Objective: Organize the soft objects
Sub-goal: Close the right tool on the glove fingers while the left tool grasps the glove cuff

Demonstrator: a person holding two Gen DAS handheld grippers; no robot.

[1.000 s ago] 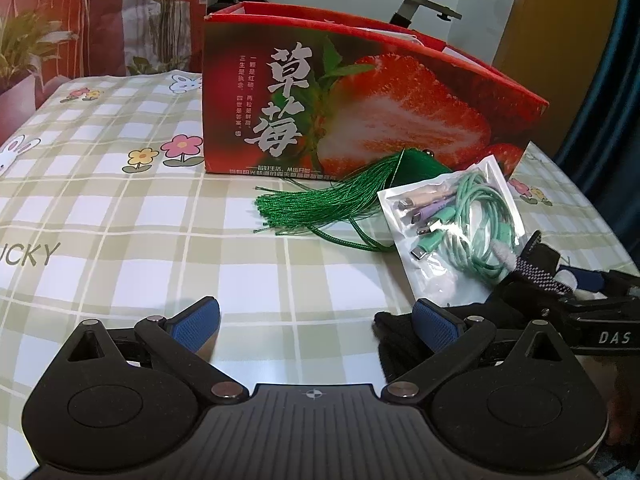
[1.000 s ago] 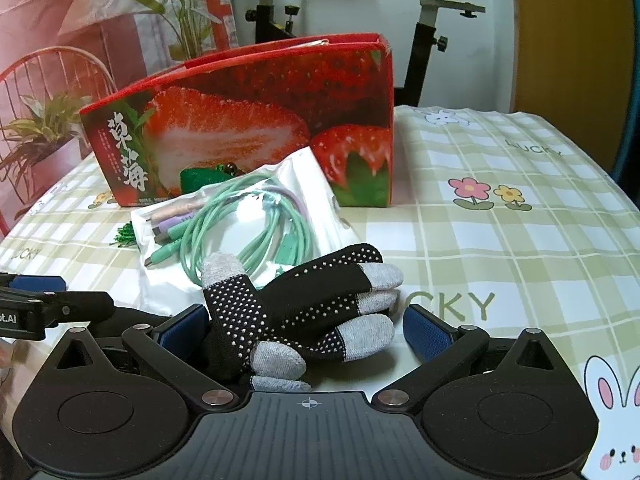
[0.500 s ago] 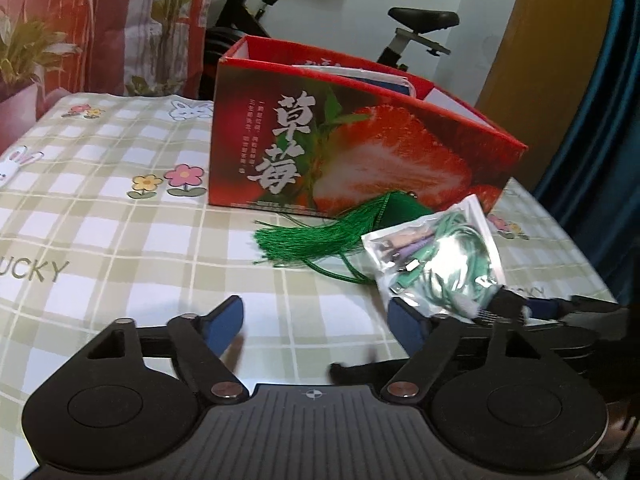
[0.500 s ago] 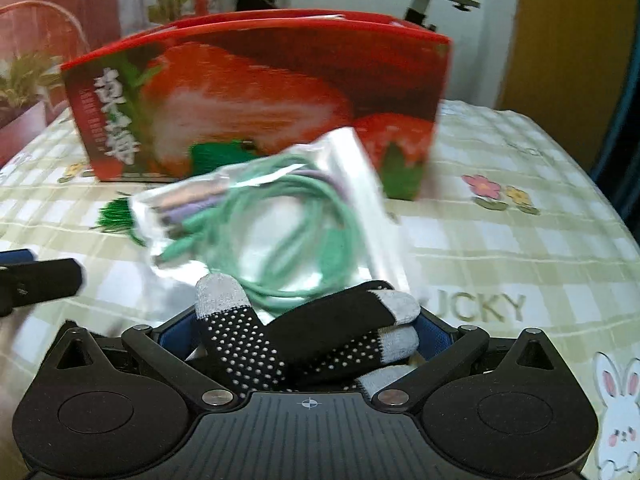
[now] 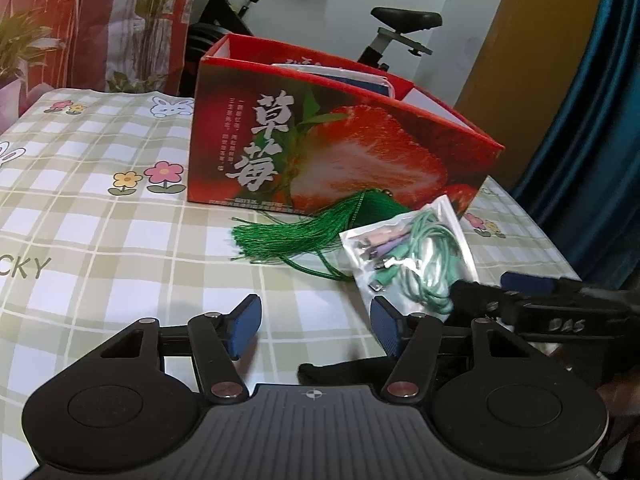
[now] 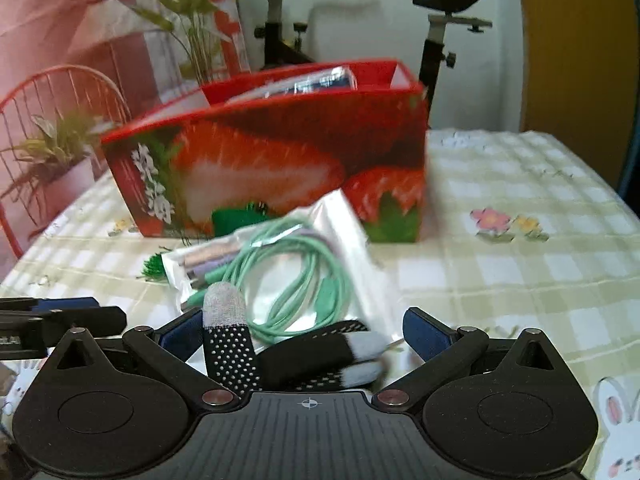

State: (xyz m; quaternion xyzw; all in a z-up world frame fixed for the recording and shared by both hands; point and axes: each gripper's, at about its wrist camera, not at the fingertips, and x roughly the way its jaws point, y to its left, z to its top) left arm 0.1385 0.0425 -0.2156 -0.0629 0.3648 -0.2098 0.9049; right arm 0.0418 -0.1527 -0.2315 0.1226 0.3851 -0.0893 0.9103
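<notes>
- Where the checked cloth covers the surface, we see the left tool low over it, its blue ribbed pads apart with only bare cloth between them; its jaws have just been closing.
- A dark strip of fabric lies just under its right finger, too dim for us to name.
- Ahead of it we find the green tassel, silky threads fanned out, touching the foot of the red strawberry box, a glossy open-topped carton.
- Right of the tassel lies a clear crinkled bag of cables, coiled mint-green cords inside.
- Further right, the right tool has the knit glove bunched between its fingers: black, dotted with white grip bumps, grey fingertips, one finger upright.
- We see its pads standing wide of the glove; whether the glove is gripped deeper in, we cannot tell.
</notes>
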